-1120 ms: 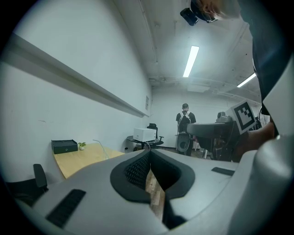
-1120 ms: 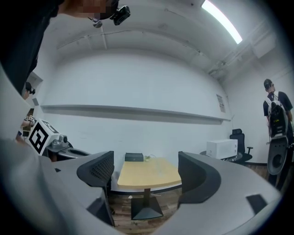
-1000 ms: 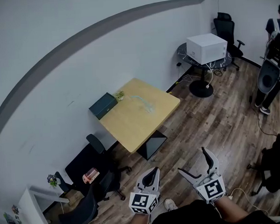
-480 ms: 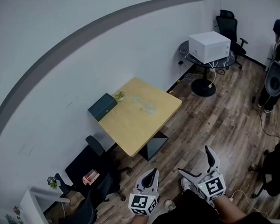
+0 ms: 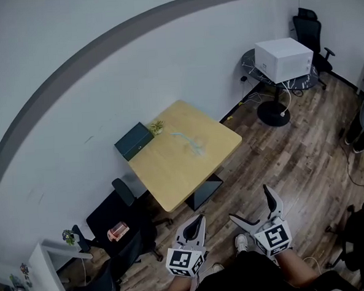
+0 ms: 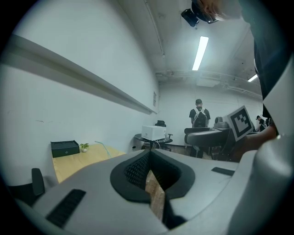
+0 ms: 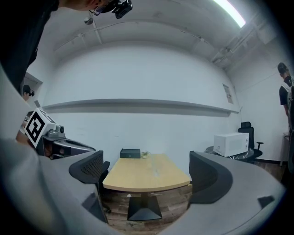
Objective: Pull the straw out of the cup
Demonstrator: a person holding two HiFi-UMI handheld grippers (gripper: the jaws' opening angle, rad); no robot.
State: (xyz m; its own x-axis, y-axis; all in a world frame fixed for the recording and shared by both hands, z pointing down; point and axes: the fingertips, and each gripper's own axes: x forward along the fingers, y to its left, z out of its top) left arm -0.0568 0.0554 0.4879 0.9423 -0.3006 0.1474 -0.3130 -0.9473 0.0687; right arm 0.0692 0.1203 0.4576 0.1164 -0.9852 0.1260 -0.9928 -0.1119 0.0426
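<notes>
Across the wooden floor stands a light wooden table [image 5: 171, 173]. On it I make out a faint clear cup [image 5: 195, 147] with a pale straw [image 5: 180, 135]; the straw [image 6: 102, 147] also shows in the left gripper view. Both grippers are held low in front of the person, well short of the table. My left gripper [image 5: 195, 222] is shut with nothing in it, its pads [image 6: 138, 167] meeting. My right gripper [image 5: 253, 206] stands wide open and empty, and the table [image 7: 147, 181] shows between its fingers [image 7: 89, 169].
A black box [image 5: 132, 140] and a small plant [image 5: 157, 126] sit at the table's wall side. Black office chairs [image 5: 115, 216] stand left of it. A white microwave [image 5: 285, 59] rests on a round side table at the right. A person [image 6: 199, 117] stands far off.
The person has walked closer to the table, carrying both grippers along. The table looks slightly larger and the microwave has shifted right in the head view.
</notes>
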